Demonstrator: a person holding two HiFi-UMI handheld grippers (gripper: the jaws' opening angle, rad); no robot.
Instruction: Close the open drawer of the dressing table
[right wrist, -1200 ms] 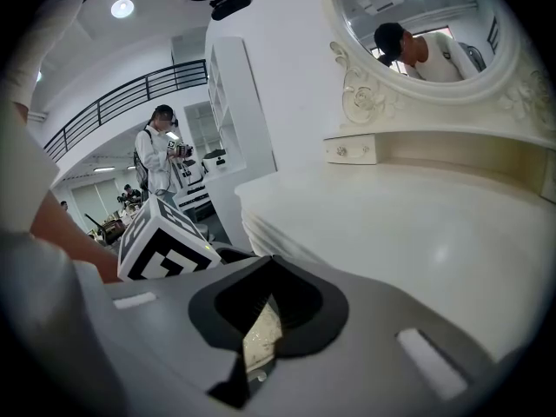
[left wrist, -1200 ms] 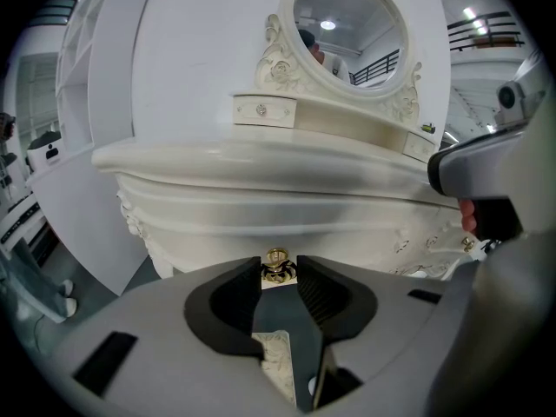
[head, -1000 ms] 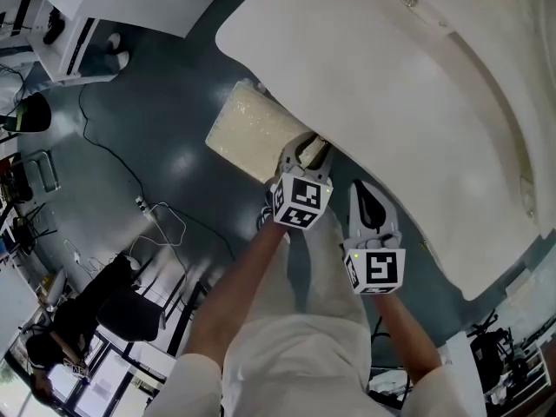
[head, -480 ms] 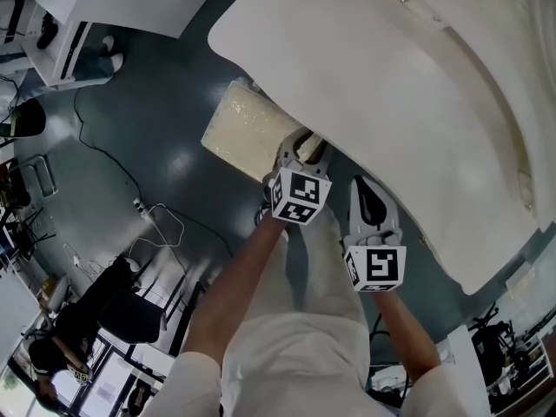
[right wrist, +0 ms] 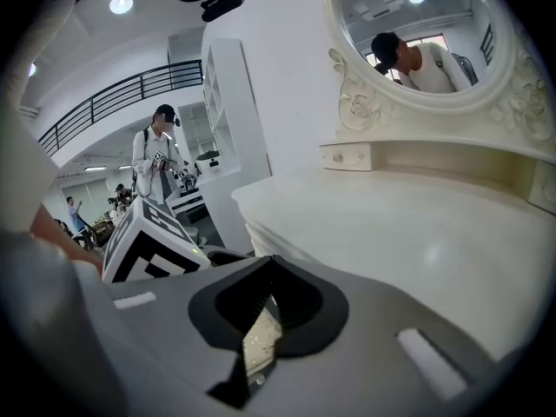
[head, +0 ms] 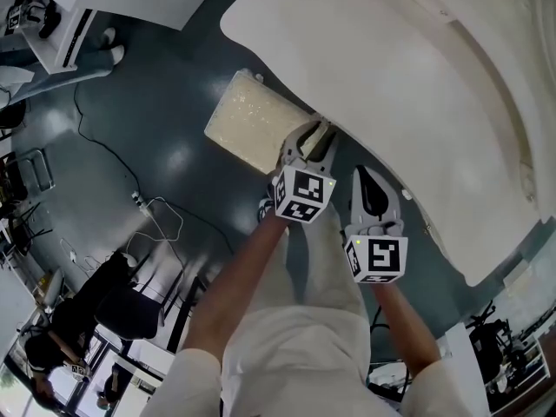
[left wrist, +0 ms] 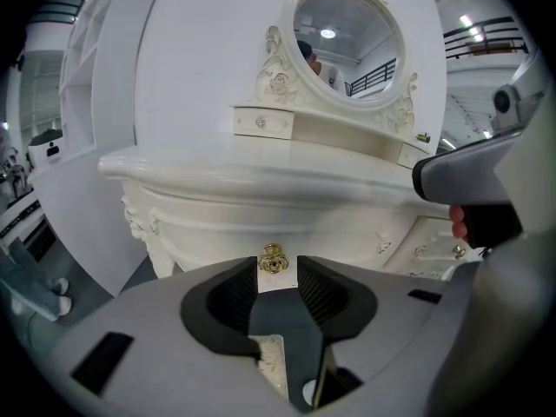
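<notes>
Risks jamming the drawer (left wrist: 274, 288) askew by shoving its gold knob (left wrist: 272, 259) off-centre with spread left gripper (left wrist: 277, 264) fingers, right gripper (right wrist: 271, 261) fingers pressed together.

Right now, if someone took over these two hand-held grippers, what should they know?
Left gripper: jaws apart, with the gold knob of the drawer at their tips, not squeezed.
Right gripper: jaws together, empty, beside the left one near the dressing table edge.
Done: the left one is lined up on the knob.
Left: push the drawer in. I cannot tell how far out it stands.
</notes>
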